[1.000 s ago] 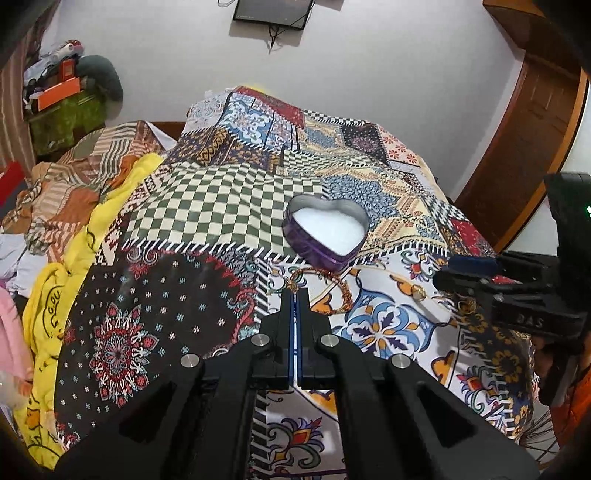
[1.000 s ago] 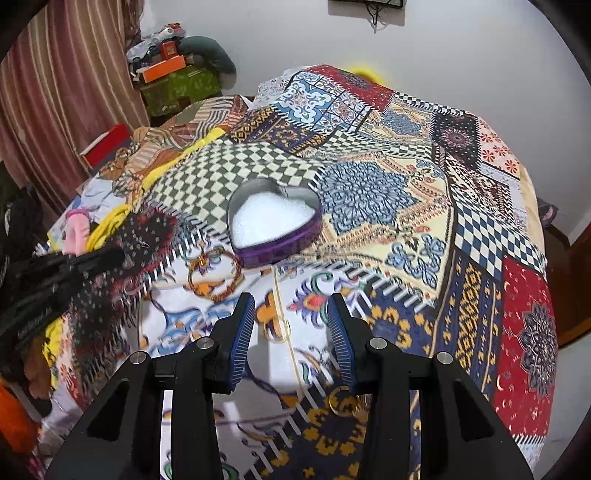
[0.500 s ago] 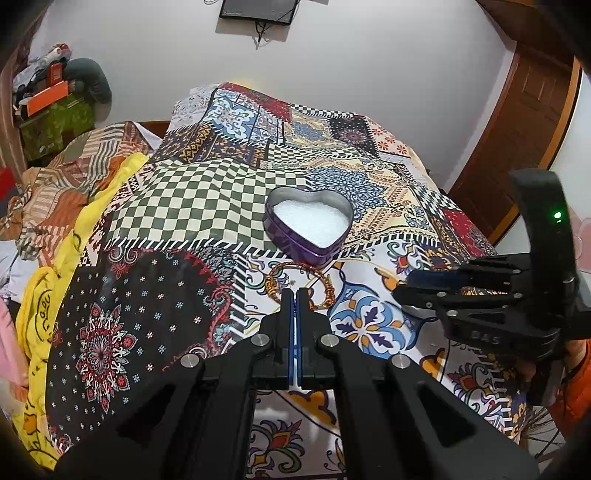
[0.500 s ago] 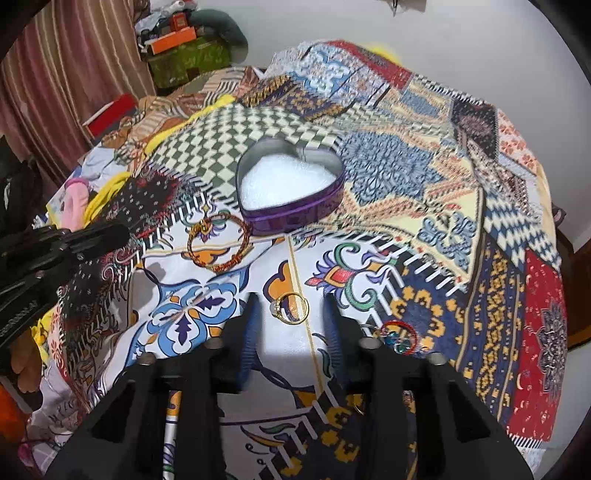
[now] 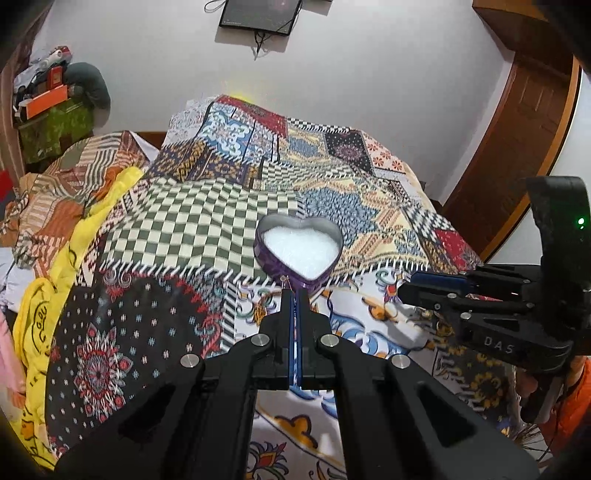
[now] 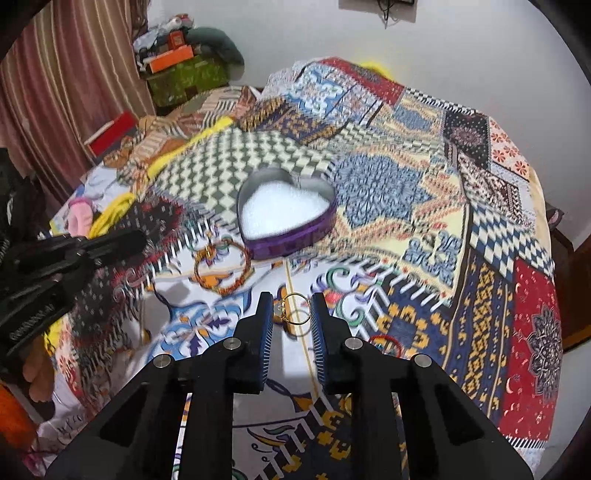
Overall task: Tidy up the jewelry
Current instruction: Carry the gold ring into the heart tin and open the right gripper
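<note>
**Ring between my right fingers, wire pinched in my left**

My right claw (image 6: 291, 314) stands apart, a gold ring (image 6: 293, 309) lying on the bedspread (image 6: 424, 206) between its tips. Ahead sits the heart-shaped tin (image 6: 286, 212), a beaded bangle (image 6: 221, 269) left of it. My left claw (image 5: 294, 295) is pressed together on a thin wire piece (image 5: 287, 281), just short of the tin.

A lived-in home bedroom

A bed (image 5: 229, 206) under a patchwork spread, striped curtains (image 6: 66, 74), a wooden door (image 5: 517, 140), a wall-mounted screen (image 5: 258, 14) and piled belongings (image 6: 177, 62) in the corner.
</note>
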The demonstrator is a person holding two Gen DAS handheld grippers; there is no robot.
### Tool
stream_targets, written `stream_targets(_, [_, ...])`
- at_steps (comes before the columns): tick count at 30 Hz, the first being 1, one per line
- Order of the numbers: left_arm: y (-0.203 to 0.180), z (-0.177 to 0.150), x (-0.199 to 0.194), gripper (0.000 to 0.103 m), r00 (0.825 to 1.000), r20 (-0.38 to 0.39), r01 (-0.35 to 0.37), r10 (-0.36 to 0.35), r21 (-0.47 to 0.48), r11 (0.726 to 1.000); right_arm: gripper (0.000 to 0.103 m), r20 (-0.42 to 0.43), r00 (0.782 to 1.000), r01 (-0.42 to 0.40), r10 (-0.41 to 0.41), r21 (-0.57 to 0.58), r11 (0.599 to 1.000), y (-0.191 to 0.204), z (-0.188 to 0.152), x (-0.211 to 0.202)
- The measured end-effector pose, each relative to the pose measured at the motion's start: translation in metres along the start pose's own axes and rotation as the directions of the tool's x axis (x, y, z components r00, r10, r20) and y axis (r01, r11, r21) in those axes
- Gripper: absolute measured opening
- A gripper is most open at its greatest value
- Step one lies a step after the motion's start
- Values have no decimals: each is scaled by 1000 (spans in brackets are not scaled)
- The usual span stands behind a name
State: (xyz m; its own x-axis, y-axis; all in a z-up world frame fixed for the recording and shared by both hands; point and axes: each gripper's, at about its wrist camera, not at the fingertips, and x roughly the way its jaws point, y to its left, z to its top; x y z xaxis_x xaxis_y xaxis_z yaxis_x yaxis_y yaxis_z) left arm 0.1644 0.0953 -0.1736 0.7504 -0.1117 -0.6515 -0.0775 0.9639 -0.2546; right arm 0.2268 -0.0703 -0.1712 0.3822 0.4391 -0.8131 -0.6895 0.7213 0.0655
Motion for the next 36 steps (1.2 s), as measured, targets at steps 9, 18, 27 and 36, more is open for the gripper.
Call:
stream_targets(9, [-10, 30, 1, 0, 999, 51, -7, 4, 52, 999, 18, 80, 997, -4, 2, 25, 1000, -5, 29, -14])
stream_targets(18, [-12, 52, 16, 0, 997, 80, -15, 9, 78, 997, 18, 101, 995, -16, 12, 42, 999, -6, 53, -4])
stream_targets(27, [-5, 65, 48, 0, 999, 45, -19, 15, 97, 995, 18, 50, 999, -14, 12, 36, 999, -6, 66, 27])
stream_targets(36, [7, 66, 84, 0, 999, -45, 17, -13, 88, 996, 18, -50, 999, 9, -9, 3, 1000, -13, 73, 64])
